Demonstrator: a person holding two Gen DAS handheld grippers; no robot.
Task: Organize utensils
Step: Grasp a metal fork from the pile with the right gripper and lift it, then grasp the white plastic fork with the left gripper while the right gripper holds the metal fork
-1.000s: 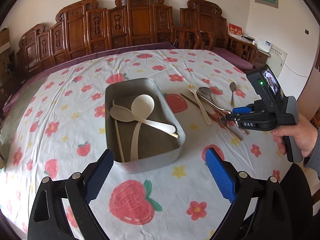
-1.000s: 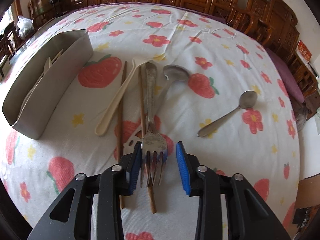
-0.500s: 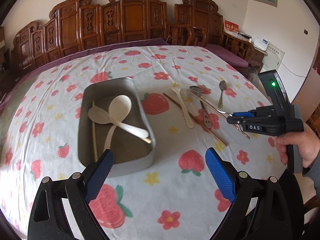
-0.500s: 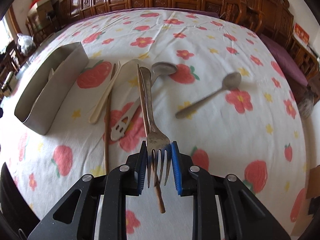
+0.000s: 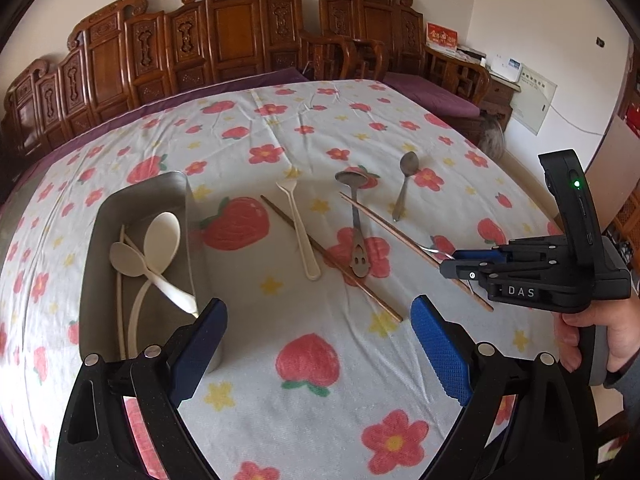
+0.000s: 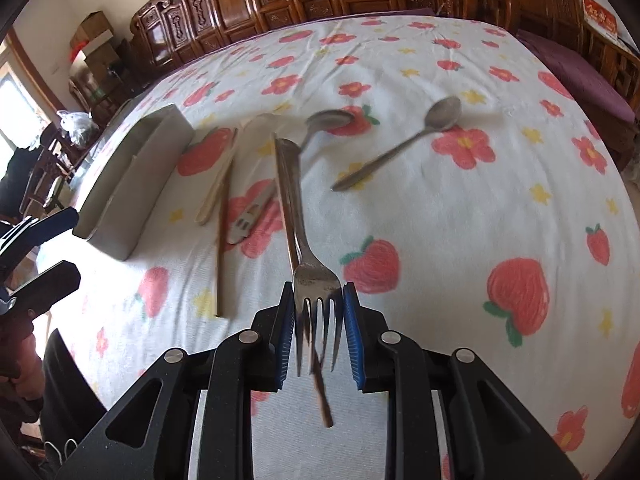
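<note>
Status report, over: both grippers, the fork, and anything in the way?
Right gripper shut on metal fork, tines toward camera. Left gripper open, empty, near tray. One chopstick lies toward the tray.

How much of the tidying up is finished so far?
About a third, at a guess. Two white spoons and pale sticks already lie in the metal tray. The right gripper grips a fork. Left on the cloth: two metal spoons, a white fork, two chopsticks.
</note>
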